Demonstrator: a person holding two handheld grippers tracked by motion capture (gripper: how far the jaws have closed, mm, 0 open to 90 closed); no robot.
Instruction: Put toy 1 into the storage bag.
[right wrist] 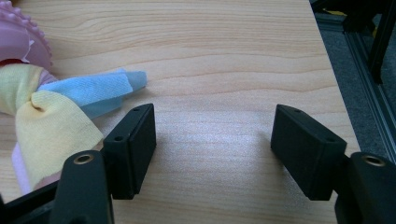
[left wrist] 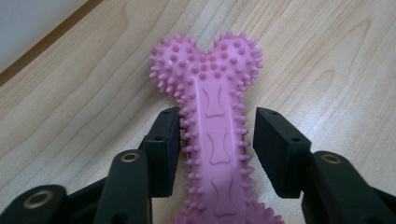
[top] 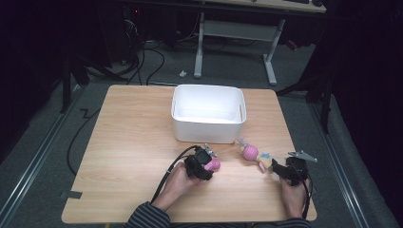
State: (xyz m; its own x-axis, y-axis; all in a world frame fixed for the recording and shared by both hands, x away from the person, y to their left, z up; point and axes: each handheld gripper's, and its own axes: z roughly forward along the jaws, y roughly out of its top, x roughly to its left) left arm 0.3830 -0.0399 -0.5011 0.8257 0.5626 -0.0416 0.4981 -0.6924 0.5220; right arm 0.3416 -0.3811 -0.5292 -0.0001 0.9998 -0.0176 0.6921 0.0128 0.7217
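Left gripper [left wrist: 217,149] jaws apart, straddled pink spiky rubber bone toy [left wrist: 212,135] at shank; likely light, flexible, grippy. Right gripper [right wrist: 212,154] jaws apart, empty.

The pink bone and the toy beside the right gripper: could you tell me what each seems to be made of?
The bone looks like soft moulded rubber or plastic: matte, with rows of small nubs and embossed bone shapes. The toy looks like fabric: fuzzy knotted strips in yellow and blue.
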